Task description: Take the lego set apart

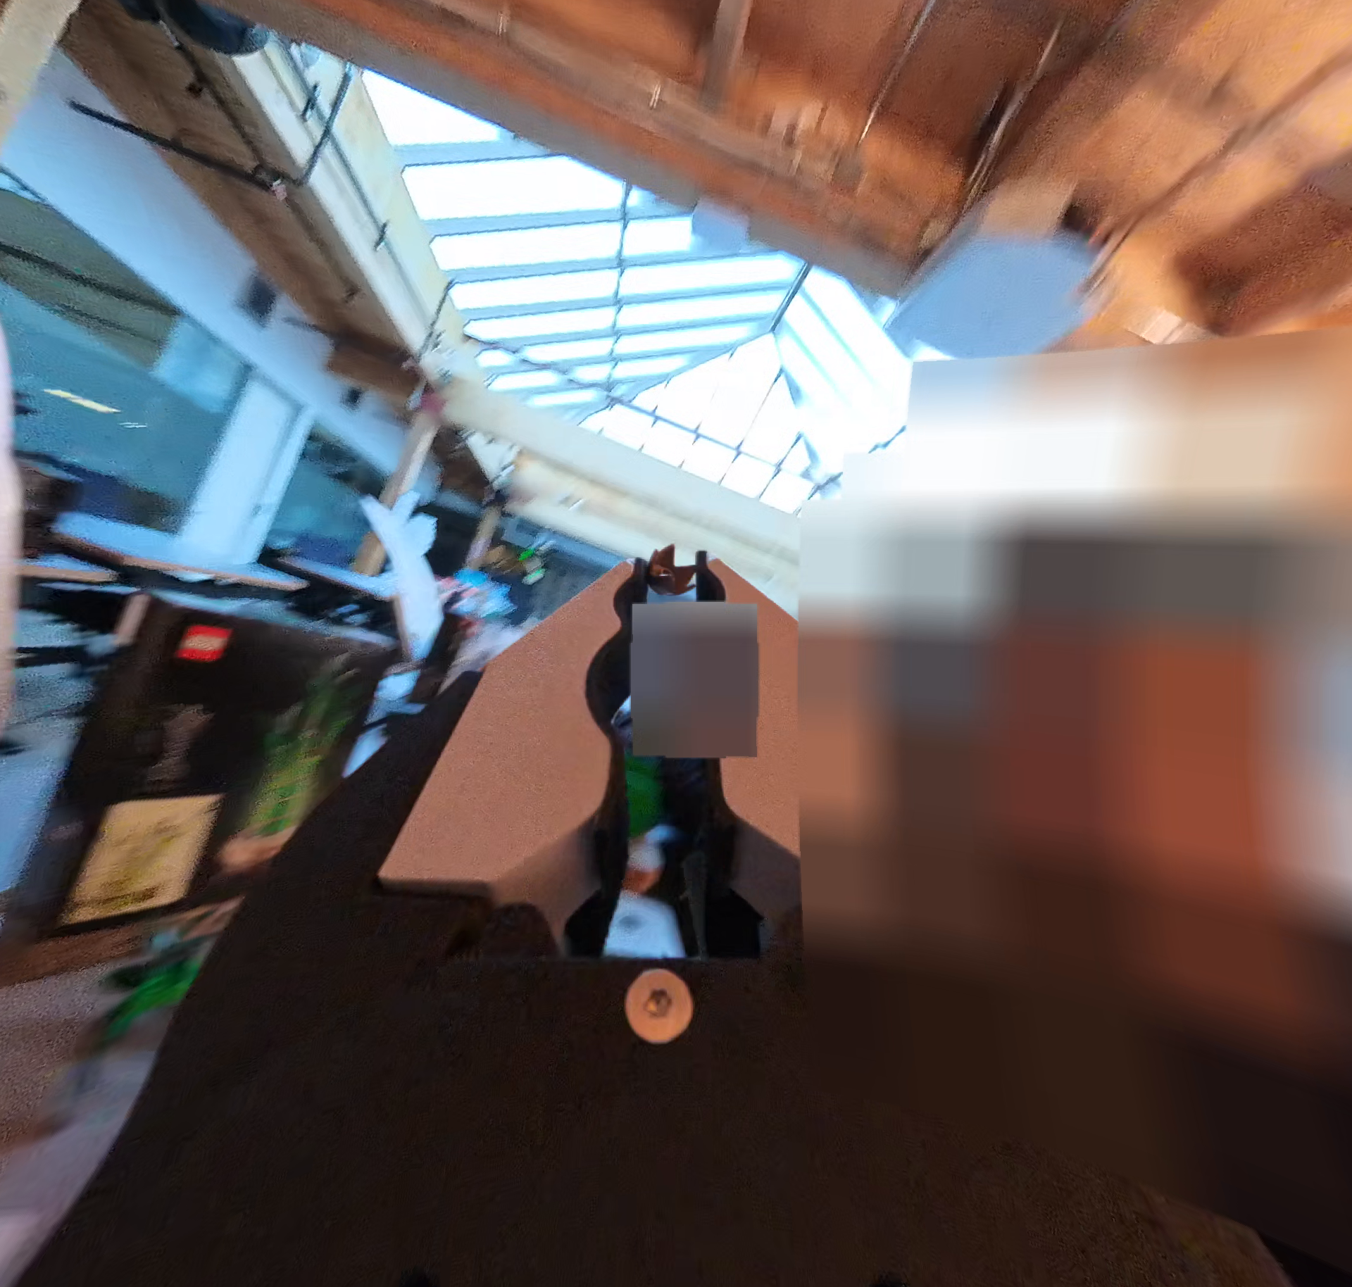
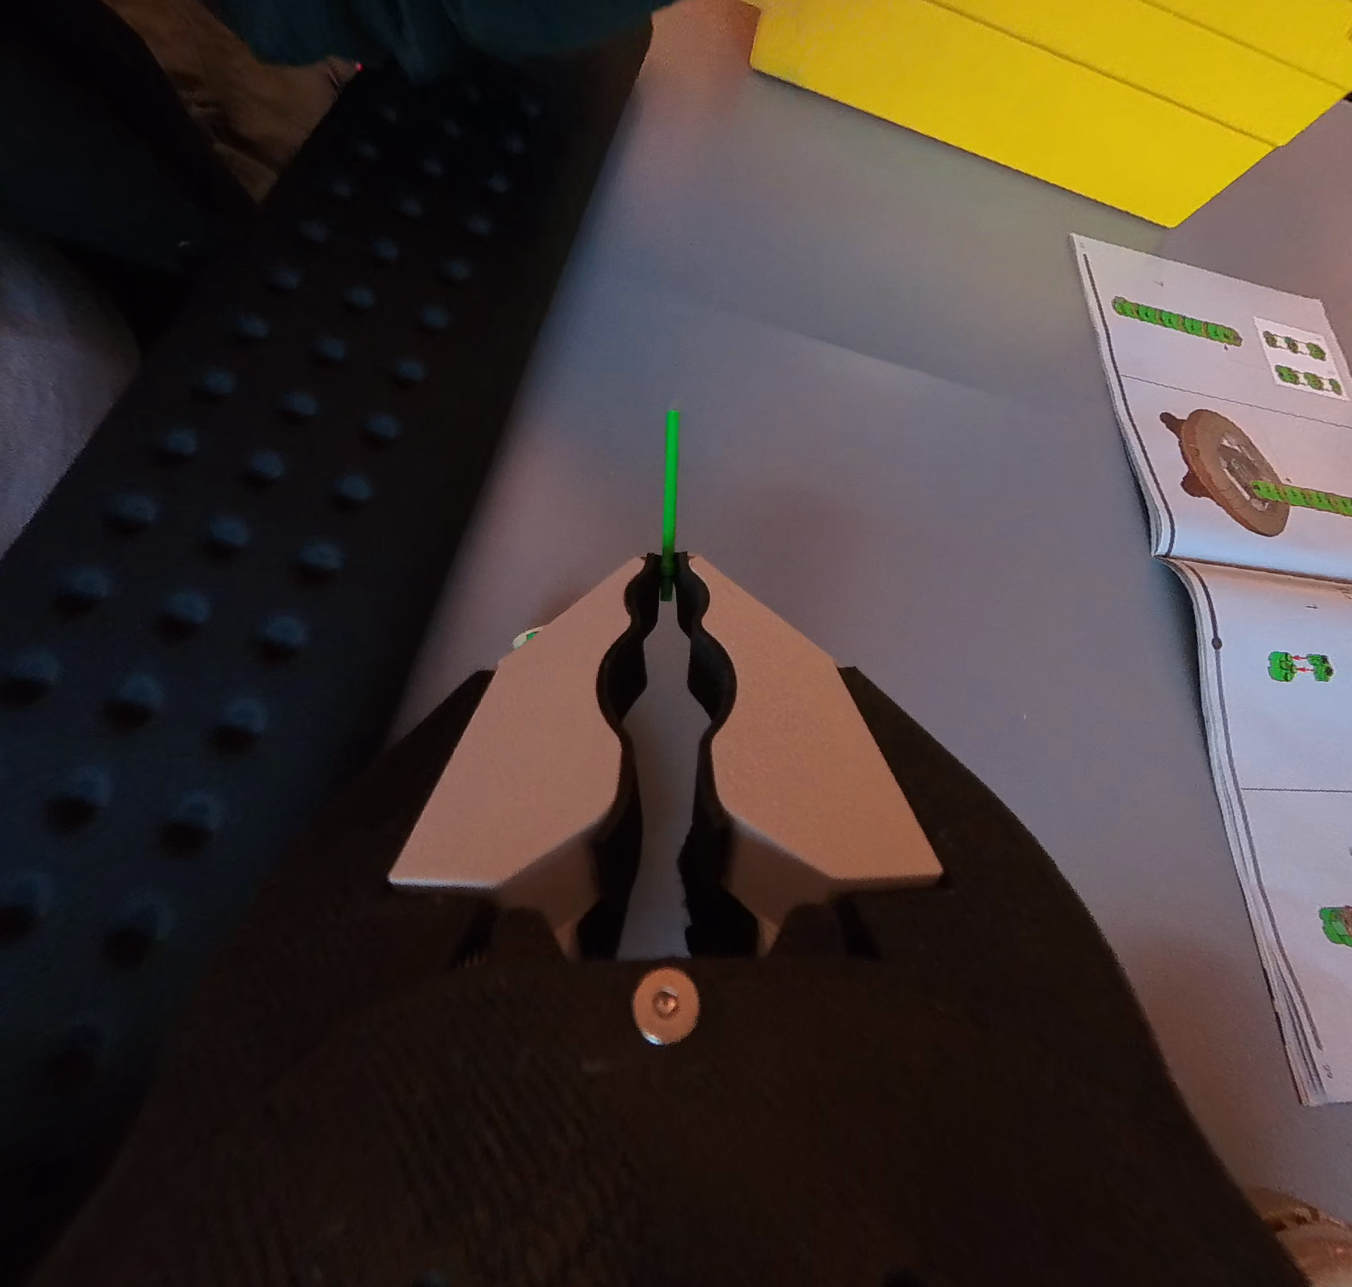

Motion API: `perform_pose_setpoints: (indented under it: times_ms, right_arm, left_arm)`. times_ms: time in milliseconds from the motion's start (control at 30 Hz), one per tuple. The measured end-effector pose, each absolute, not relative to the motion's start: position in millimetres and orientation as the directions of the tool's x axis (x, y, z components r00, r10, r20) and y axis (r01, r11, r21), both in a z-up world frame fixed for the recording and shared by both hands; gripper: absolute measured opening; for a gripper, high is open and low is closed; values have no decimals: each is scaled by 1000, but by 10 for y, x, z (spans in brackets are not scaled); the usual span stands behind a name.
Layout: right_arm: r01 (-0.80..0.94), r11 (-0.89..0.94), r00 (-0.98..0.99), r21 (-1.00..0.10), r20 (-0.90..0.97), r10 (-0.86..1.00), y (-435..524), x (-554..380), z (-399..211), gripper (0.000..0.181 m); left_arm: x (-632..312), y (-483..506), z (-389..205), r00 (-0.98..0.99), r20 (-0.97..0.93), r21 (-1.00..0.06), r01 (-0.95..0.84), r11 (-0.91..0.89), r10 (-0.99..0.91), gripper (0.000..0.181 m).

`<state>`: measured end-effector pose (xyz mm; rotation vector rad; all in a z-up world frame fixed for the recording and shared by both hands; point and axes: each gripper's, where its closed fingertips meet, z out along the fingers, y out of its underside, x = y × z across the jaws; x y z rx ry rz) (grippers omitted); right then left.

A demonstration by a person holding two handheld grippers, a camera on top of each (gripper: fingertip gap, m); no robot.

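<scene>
Right hand-held gripper [image 2: 667,573] pinching a thin bright-green plastic lego rod [image 2: 671,480] at its tips, above the grey tabletop [image 2: 841,345]. Best lowered near the open instruction booklet [image 2: 1244,593] before releasing gently. Left hand-held gripper [image 1: 671,570] tilted ceilingward, nipping a small brown piece [image 1: 669,566].
</scene>
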<state>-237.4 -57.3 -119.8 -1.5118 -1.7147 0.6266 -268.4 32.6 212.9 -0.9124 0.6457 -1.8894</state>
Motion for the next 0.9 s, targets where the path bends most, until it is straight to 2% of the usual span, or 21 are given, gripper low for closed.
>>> perform_pose_setpoints:
  times_ms: [67, 167, 233, 300, 367, 433, 500, 533, 600, 667, 800, 900]
  right_arm:
    - [620, 188, -22, -762, 222, 975, -574, -2373, -1223, 3]
    - [631, 186, -26, -753, 219, 975, -573, -2371, -1261, 3]
    - [640, 186, -26, -746, 221, 975, -569, -2363, -1281, 3]
    - [648, 192, -29, -738, 228, 973, -571, -2357, -1292, 3]
    - [655, 200, -34, -729, 236, 971, -577, -2354, -1300, 3]
    - [663, 211, -40, -718, 248, 968, -585, -2352, -1314, 3]
    - [669, 217, -48, -711, 249, 967, -599, -2356, -1337, 3]
    - [672, 214, -51, -709, 244, 968, -607, -2356, -1354, 3]
    - [675, 215, -52, -705, 246, 968, -607, -2357, -1373, 3]
    - [672, 219, -45, -708, 256, 966, -588, -2356, -1370, 3]
    - [658, 224, 1, -719, 298, 954, -479, -2331, -1322, 3]
    - [657, 236, 51, -716, 355, 934, -353, -2276, -1282, 3]
  left_arm:
    - [-2949, 402, 2228, -419, 367, -643, 530, -552, -830, 11]
    - [-3162, 471, 2295, -522, 399, -566, 507, -650, -754, 10]
    - [-3246, 461, 2324, -571, 402, -546, 479, -688, -716, 11]
    - [-3291, 482, 2306, -533, 427, -581, 457, -673, -731, 10]
    - [-3335, 619, 2165, -286, 474, -710, 435, -554, -833, 10]
    - [-3563, 968, 1811, 211, 464, -864, 321, -387, -860, 10]
    - [-4190, 1346, 1415, 717, 271, -955, 116, -273, -642, 11]
    - [-4551, 1439, 1269, 858, 162, -961, 25, -274, -488, 11]
    - [-5014, 1462, 1033, 946, 79, -930, -44, -365, -313, 11]
    - [-5185, 1468, 778, 949, 129, -879, -25, -476, -289, 10]
    - [-5776, 1513, -206, 986, 86, -619, -56, -783, -139, 10]
    - [-5964, 1490, -835, 975, 203, -433, 5, -902, -92, 10]
